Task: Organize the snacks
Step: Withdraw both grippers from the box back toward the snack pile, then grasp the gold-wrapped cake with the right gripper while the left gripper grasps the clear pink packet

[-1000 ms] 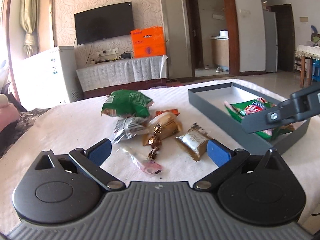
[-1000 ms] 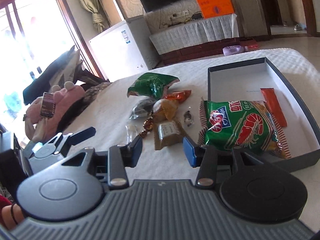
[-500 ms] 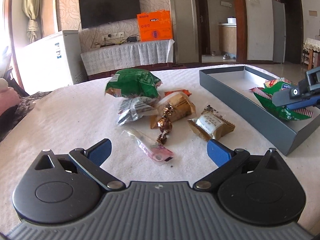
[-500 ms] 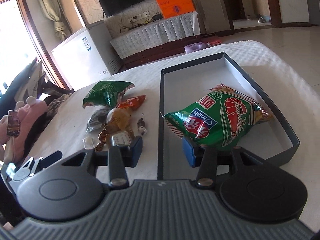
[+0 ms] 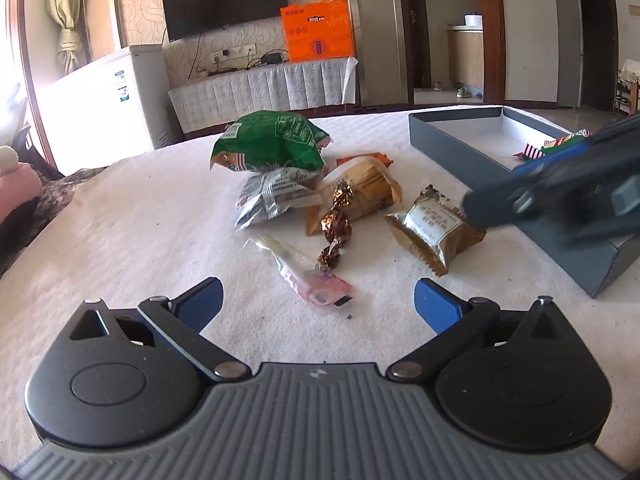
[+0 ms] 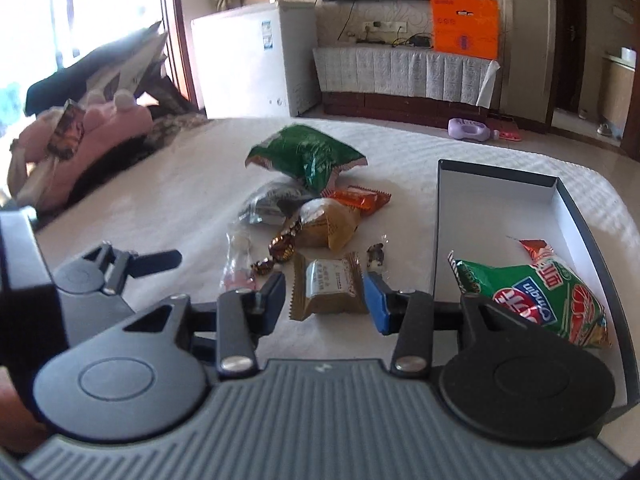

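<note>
While shrimp chip bag (image 6: pixel 532 300) already lies in grey box (image 6: pixel 496 172) at bed's right edge, most snacks wait outside: green bag (image 5: pixel 272 142), silver packet (image 5: pixel 272 198), gold cake pack (image 6: pixel 328 288), candies, mid-bed. Right gripper (image 6: pixel 326 300) half-spread, empty, cake pack just ahead. Left gripper (image 5: pixel 316 304) wide apart, empty, near pink sachet (image 5: pixel 316 282).

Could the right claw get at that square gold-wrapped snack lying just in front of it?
Probably yes. The right claw is open and empty, with the gold-wrapped snack lying flat on the white cloth right between its fingers. Nothing lies on top of it, though a small dark candy sits close beside it.
</note>
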{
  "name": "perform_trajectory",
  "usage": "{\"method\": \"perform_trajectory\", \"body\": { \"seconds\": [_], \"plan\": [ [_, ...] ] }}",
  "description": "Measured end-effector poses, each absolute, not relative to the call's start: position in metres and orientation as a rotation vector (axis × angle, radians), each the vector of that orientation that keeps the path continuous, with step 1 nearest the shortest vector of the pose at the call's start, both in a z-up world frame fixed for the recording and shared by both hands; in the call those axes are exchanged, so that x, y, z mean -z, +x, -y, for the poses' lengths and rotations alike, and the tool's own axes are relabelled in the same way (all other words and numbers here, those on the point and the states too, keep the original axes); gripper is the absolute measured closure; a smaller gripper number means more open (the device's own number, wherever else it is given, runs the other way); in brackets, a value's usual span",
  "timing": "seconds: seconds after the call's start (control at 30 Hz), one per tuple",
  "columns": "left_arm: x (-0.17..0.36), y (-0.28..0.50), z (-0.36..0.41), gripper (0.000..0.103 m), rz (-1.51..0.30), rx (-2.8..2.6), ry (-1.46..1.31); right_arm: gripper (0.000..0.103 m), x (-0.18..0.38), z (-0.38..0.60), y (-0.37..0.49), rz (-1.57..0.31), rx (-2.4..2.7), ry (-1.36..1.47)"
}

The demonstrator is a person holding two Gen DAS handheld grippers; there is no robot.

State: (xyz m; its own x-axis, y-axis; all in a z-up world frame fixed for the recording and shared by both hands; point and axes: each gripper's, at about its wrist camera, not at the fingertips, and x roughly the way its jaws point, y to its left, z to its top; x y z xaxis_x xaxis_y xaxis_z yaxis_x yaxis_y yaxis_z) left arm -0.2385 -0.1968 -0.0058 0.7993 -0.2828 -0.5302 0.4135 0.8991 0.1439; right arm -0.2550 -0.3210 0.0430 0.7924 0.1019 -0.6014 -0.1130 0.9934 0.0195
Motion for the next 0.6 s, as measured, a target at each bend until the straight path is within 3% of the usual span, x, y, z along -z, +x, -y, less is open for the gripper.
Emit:
{"method": "perform_trajectory", "body": {
  "seconds": [0.13,0.2,0.23,0.3,0.4,0.43,0.5,0.6],
  "plan": [
    [0.007,-0.239,0.197,0.0,-0.531,0.385,0.272,0.055,-0.032,0.319,-0.239,-0.683,-0.084,-0.02],
    [0.007,-0.239,0.197,0.0,-0.538,0.386,0.268,0.045,-0.03,0.317,-0.231,-0.689,-0.062,-0.022],
    [0.007,-0.238,0.196,0.0,-0.54,0.386,0.266,0.034,-0.028,0.316,-0.225,-0.692,-0.052,-0.024],
    [0.006,-0.237,0.196,0.0,-0.544,0.386,0.262,0.029,-0.024,0.313,-0.216,-0.712,-0.05,-0.036],
    [0.006,-0.233,0.194,0.0,-0.558,0.384,0.249,0.035,-0.015,0.312,-0.202,-0.771,-0.057,-0.03],
    [0.006,-0.23,0.193,0.0,-0.567,0.382,0.242,0.046,-0.014,0.313,-0.2,-0.781,-0.06,-0.023],
    [0.006,-0.225,0.19,0.0,-0.585,0.377,0.219,0.057,-0.02,0.316,-0.204,-0.767,-0.075,-0.009],
    [0.003,-0.215,0.184,0.0,-0.594,0.359,0.183,0.058,-0.027,0.323,-0.219,-0.762,-0.076,-0.012]
  ]
}}
